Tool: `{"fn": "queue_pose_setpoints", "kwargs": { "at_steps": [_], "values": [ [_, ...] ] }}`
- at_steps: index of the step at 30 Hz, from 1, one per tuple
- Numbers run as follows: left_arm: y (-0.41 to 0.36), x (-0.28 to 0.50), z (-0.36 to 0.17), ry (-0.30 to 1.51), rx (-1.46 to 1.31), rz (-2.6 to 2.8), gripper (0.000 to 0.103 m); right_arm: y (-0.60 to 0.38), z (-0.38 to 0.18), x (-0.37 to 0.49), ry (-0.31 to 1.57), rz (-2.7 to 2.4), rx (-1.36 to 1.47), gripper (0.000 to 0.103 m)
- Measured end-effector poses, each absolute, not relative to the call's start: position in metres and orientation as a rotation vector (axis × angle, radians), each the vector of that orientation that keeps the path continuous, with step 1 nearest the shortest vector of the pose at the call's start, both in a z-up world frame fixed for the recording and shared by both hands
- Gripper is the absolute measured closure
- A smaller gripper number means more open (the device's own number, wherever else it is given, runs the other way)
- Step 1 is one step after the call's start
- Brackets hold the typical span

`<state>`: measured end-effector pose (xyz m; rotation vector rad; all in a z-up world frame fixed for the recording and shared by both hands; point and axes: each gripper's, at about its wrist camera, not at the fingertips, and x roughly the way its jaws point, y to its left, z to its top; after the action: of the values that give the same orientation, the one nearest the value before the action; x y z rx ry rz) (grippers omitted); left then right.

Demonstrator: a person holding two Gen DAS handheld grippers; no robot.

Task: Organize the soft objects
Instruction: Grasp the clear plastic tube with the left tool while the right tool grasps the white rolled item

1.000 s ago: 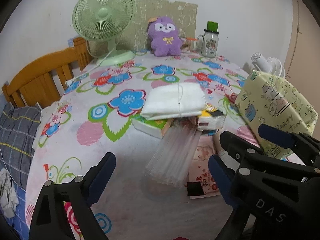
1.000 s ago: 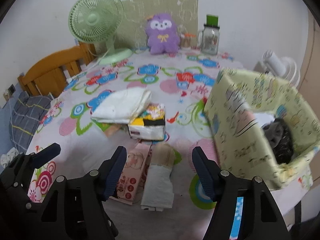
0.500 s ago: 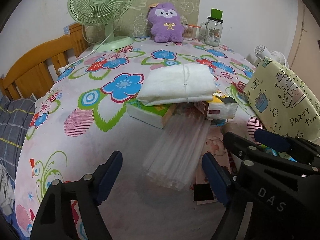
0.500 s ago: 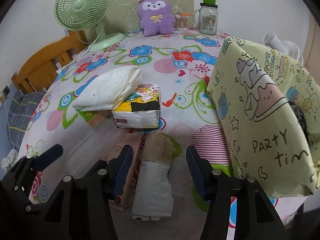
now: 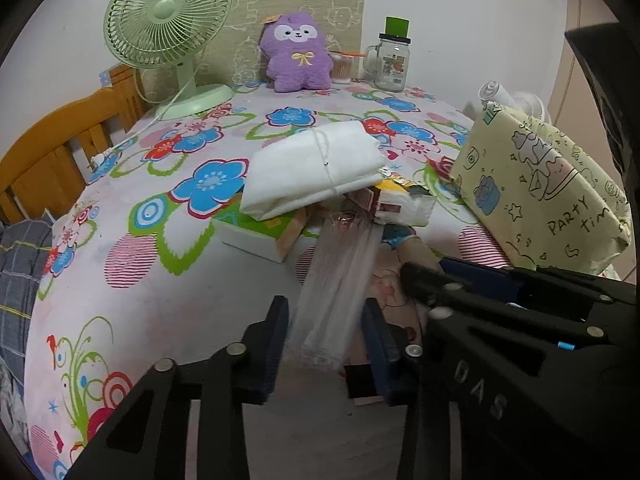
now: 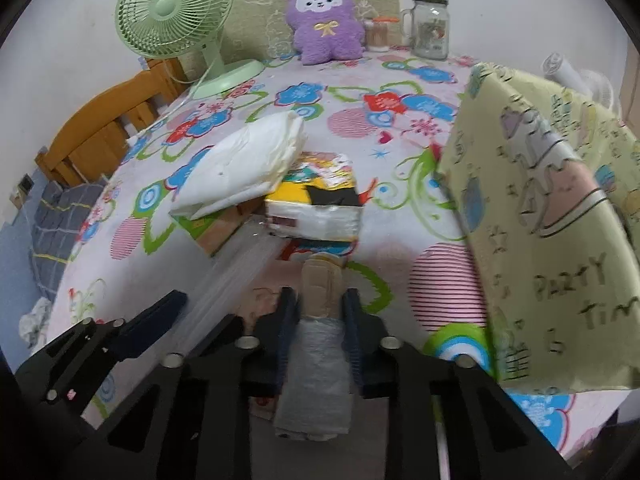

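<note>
On the flowered tablecloth point(image 5: 168, 300), a clear plastic pack point(image 5: 340, 272) lies lengthwise between the fingers of my left gripper point(image 5: 326, 340). Its jaws are closing and the pads meet the pack's sides. My right gripper point(image 6: 318, 320) is closing on a grey and beige rolled bundle point(image 6: 316, 360), which fills the gap between its pads. Behind them lie a white folded bundle tied with string point(image 5: 316, 168) and a tissue pack point(image 6: 316, 216). A yellow-green fabric bin point(image 6: 540, 220) stands just right of the right gripper.
A purple plush toy point(image 5: 298, 54), a green fan point(image 5: 168, 24) and a glass jar point(image 5: 394, 64) stand at the table's far edge. A green box point(image 5: 248, 236) lies under the white bundle. A wooden frame point(image 5: 52, 152) borders the table's left side.
Both grippers have narrowed from wide open and come lower and closer to the table. The left now has the clear pack between its pads, the right the rolled bundle.
</note>
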<state>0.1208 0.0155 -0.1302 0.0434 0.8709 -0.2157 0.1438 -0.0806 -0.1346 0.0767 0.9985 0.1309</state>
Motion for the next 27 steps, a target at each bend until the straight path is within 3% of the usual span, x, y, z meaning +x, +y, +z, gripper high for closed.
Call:
{"fn": "queue_pose_setpoints", "kwargs": {
  "at_steps": [3, 13, 27],
  "values": [
    [0.012, 0.119, -0.129, 0.871, 0.046, -0.217, 0.076, -0.084, -0.135, 0.144, 0.997, 0.11, 0.065, 0.083],
    [0.005, 0.113, -0.125, 0.874, 0.067, -0.209, 0.091, -0.091, -0.131, 0.135, 0.988, 0.115, 0.052, 0.087],
    [-0.002, 0.098, -0.108, 0.83, 0.076, -0.198, 0.092, -0.095, -0.11, 0.116, 0.932, 0.131, 0.049, 0.087]
  ]
}}
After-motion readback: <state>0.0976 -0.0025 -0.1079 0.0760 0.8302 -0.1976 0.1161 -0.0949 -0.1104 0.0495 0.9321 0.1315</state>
